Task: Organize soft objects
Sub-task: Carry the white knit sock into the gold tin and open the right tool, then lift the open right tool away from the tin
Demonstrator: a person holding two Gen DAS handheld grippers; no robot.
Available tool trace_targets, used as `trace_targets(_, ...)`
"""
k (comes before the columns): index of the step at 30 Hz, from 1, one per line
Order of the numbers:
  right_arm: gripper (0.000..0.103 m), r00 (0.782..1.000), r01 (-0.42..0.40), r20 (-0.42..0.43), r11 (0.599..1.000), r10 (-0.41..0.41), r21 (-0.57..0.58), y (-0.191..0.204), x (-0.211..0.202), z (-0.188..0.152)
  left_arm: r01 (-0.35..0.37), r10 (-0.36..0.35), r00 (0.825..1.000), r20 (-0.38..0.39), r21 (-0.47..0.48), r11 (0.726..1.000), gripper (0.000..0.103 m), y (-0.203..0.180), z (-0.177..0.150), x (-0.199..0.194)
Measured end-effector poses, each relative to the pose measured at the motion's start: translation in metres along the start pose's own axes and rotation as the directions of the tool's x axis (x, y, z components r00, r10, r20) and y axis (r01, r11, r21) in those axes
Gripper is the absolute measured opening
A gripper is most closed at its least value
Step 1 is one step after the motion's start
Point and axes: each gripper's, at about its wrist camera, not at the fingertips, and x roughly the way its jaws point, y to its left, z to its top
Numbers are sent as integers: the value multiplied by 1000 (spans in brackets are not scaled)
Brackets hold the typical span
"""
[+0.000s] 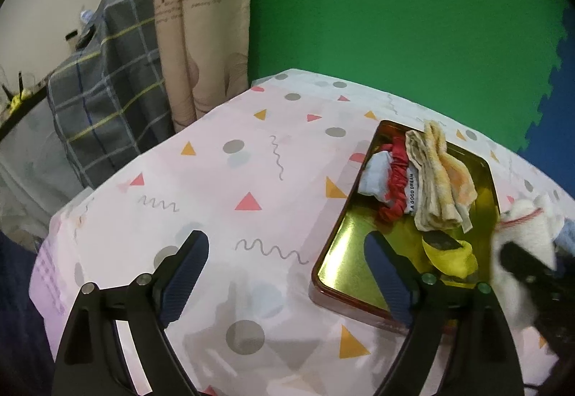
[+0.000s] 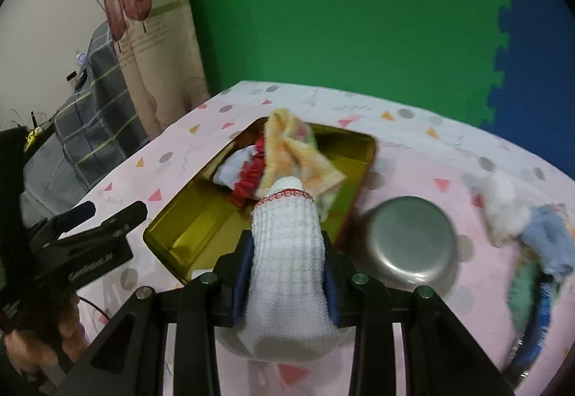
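1. The left gripper [image 1: 285, 274] hangs over the near left corner of the tray, its jaws spread wide with nothing between them; one blue pad sits over the cloth, the other over the tray's bare gold floor; it looks parked there, perhaps ready to steady the tray, though that is a judgement.
2. The gold tray [image 1: 334, 274] with its dark red rim already holds sorted items at its far end: a pale blue cloth [image 1: 375, 176], a red scrunchie [image 1: 397, 180], a folded cream-and-orange towel [image 1: 444, 180], and a yellow piece [image 1: 452, 257] nearer the front; the near left floor is bare, so that seems the natural spot for the next item.
3. The right gripper [image 2: 287, 252] is clamped on a white knitted sock [image 2: 287, 252] with a red-stitched cuff; the sock stands up between the pads, pinched at mid-length, so both ends stay free; it is carried just over the tray's near right edge, apparently for dropping in.
4. Right of the tray a steel bowl [image 2: 409, 241] lies upside down on the cloth, close beside the tray.
5. Further right a loose heap of white, blue and green cloths [image 2: 532, 234] waits unsorted; it is blurred, so I cannot count the pieces.
6. The tablecloth [image 1: 230, 180] is pale pink with triangles, dots and squiggles; behind stands a green wall with a blue foam edge at right, a patterned curtain [image 1: 201, 36] and a plaid fabric [image 1: 107, 90] at left.
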Motion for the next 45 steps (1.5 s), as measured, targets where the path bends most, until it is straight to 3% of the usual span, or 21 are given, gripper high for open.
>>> trace_targets(13,36,997,23,-70,998,-27,-58,22,59,19,8,-9,1000,-18,-40,999,87,10,1,4)
trace_targets(19,53,997,50,-62,997,-54,-62,21,62,18,12,-13,1000,-20,-34,999,87,10,2,5)
trace_targets(22,61,997,64,-43,996,-67,-64,20,57,16,14,-14,1000,-22,-30,999,87,8,2,6)
trace_targets(36,61,997,75,29,996,-74,-41,7,5,6,11,-11,1000,-19,-3,1000,87,0,0,6)
trace_targets(45,61,986,161,43,985,-163,59,-54,-46,-25,3,-3,1000,-5,30,1000,87,-7,-3,3)
